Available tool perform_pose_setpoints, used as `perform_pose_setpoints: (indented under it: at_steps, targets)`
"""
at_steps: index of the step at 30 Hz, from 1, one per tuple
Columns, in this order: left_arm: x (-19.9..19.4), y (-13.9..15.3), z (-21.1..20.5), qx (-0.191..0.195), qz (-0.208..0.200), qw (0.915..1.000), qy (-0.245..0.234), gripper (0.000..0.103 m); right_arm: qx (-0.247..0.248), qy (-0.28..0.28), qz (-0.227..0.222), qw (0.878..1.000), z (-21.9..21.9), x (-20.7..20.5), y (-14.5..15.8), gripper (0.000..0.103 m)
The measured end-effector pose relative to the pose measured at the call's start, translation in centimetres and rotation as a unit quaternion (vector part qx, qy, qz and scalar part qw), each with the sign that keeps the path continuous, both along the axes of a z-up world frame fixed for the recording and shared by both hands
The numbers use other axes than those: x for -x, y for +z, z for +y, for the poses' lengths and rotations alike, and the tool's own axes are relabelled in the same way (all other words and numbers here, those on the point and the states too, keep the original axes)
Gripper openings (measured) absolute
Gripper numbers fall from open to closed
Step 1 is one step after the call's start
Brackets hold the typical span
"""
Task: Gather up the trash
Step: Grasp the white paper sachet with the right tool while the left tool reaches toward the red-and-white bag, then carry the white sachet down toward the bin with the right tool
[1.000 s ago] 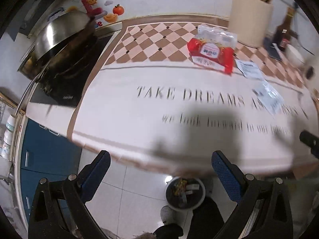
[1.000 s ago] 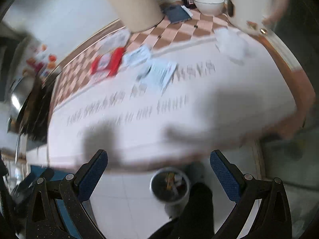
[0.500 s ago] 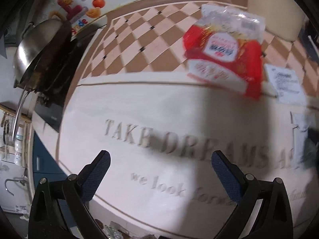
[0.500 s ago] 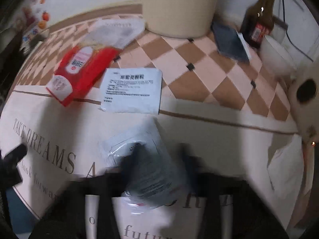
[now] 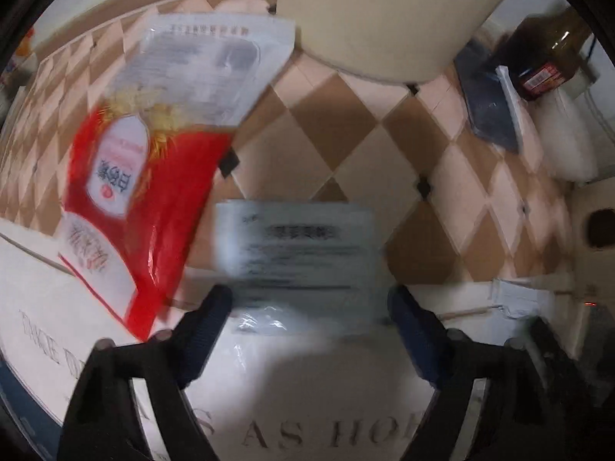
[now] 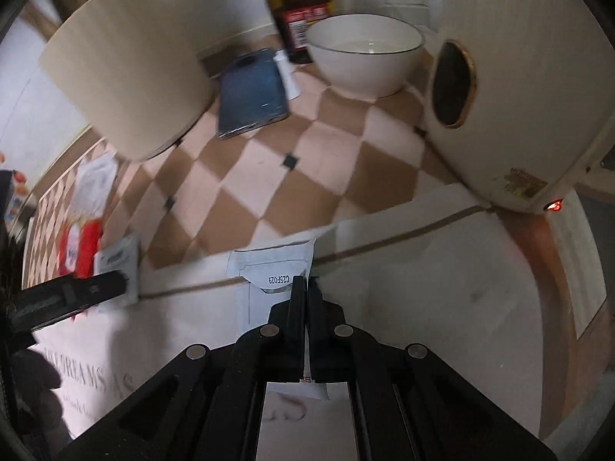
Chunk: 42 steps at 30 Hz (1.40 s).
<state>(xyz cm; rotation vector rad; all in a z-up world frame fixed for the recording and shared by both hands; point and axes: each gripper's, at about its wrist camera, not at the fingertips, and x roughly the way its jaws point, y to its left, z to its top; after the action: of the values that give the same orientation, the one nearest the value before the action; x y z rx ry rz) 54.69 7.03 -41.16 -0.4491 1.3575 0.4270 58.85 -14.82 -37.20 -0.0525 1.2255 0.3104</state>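
Observation:
In the left wrist view my left gripper [image 5: 307,307] is open, its blue-padded fingers on either side of the near edge of a white printed plastic packet [image 5: 296,257] lying on the counter. A red and white snack bag [image 5: 127,192] lies just left of it. In the right wrist view my right gripper [image 6: 306,284] is shut on a white torn packet [image 6: 269,269] marked with a printed code, at the counter surface. The left gripper's finger shows at that view's left edge [image 6: 77,292].
A cream cylindrical holder [image 5: 384,11], a dark sauce bottle [image 6: 300,0], a white bowl [image 6: 365,53], a blue flat pack [image 6: 250,92] and a large cream appliance [image 6: 519,77] stand at the back on the checkered mat.
Both grippers moved from above the floor bin forward over the counter. The left closed in on the white printed packet. The right shut on the torn white packet.

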Motion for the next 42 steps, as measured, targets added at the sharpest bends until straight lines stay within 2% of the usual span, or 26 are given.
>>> perform_pose_setpoints:
  at_steps: [1, 3, 5, 7, 11, 14, 19, 24, 26, 33, 37, 42]
  targets:
    - [-0.4, 0.1, -0.5, -0.024, 0.008, 0.9996, -0.013, 0.072, 0.001, -0.002, 0.0, 1.0, 0.0, -0.1, 0.0, 0.001]
    - [-0.2, 0.7, -1.1, -0.035, -0.008, 0.999, -0.028, 0.057, 0.001, -0.008, 0.0, 1.0, -0.2, -0.5, -0.3, 0.001]
    - [0.2, 1.5, -2.1, -0.046, -0.022, 0.9978, -0.042, 0.023, -0.003, -0.015, 0.002, 1.0, -0.6, -0.3, -0.5, 0.001]
    - [0.7, 1.9, -3.0, -0.059, -0.026, 0.9964, -0.056, 0.007, -0.004, -0.019, 0.003, 1.0, -0.7, 0.0, -0.7, 0.001]
    - [2.4, 3.4, -4.3, -0.089, -0.028, 0.9932, -0.071, 0.003, -0.007, -0.02, 0.005, 1.0, -0.7, 1.0, -0.4, 0.001]
    - [5.1, 5.9, -5.8, -0.11, -0.05, 0.9896, -0.079, 0.003, -0.01, -0.018, -0.007, 1.0, -1.3, 2.4, 1.2, 0.001]
    - [11.6, 10.8, -7.0, -0.131, -0.1, 0.9834, -0.075, 0.003, -0.021, -0.011, -0.029, 0.999, -1.6, 5.6, 4.2, 0.001]
    - [18.7, 13.6, -6.1, -0.158, -0.142, 0.9747, -0.07, 0.003, -0.04, -0.003, -0.038, 0.998, -1.5, 10.9, 6.9, 0.001]
    - [21.8, 12.9, -3.6, -0.162, -0.153, 0.9726, -0.066, 0.003, -0.047, 0.001, -0.039, 0.998, -1.6, 14.1, 7.7, 0.001]
    - [32.7, 12.2, -3.4, -0.167, -0.174, 0.969, -0.055, 0.003, -0.057, 0.008, -0.025, 0.998, -2.1, 25.9, 8.1, 0.001]
    - [37.3, 9.6, -4.0, -0.164, -0.157, 0.9722, -0.057, 0.003, -0.056, 0.003, 0.007, 0.998, -2.6, 32.4, 5.5, 0.001]
    - [41.6, 3.0, -4.6, -0.121, -0.114, 0.9845, -0.054, 0.003, -0.043, 0.006, 0.057, 0.997, -3.6, 38.0, -0.5, 0.001]
